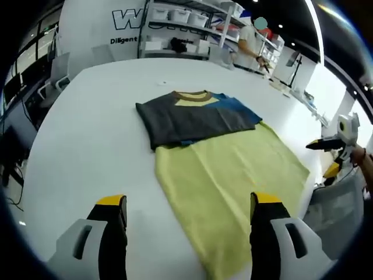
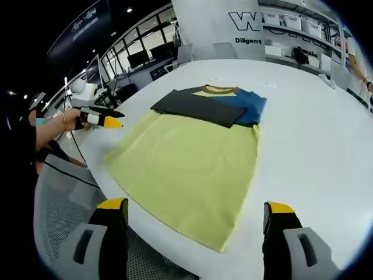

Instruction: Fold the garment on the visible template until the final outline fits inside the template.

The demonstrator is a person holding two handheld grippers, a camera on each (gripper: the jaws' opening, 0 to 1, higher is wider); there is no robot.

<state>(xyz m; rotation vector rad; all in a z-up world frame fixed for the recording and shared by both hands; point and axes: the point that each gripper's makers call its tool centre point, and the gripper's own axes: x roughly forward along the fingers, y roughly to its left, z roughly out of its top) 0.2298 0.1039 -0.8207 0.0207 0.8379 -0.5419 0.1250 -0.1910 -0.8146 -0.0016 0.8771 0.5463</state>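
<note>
A T-shirt lies flat on the white table (image 1: 87, 134). Its yellow body (image 1: 227, 175) (image 2: 186, 166) stretches toward me, and the dark grey sleeve (image 1: 186, 122) (image 2: 198, 108) is folded across the top over the blue sleeve (image 1: 239, 108) (image 2: 250, 105), below the brown collar (image 1: 192, 96) (image 2: 220, 89). I cannot make out a template outline. My left gripper (image 1: 187, 204) hovers open above the hem, nothing between its jaws. My right gripper (image 2: 196, 207) is open over the near table edge. Each gripper appears in the other's view, hand-held beside the table (image 1: 329, 143) (image 2: 99, 119).
A grey mesh chair (image 2: 55, 198) stands close against the table edge by the shirt's hem. Shelves with boxes (image 1: 180, 23) and a person (image 1: 250, 41) are beyond the far side. Bare white tabletop (image 2: 315, 146) surrounds the shirt.
</note>
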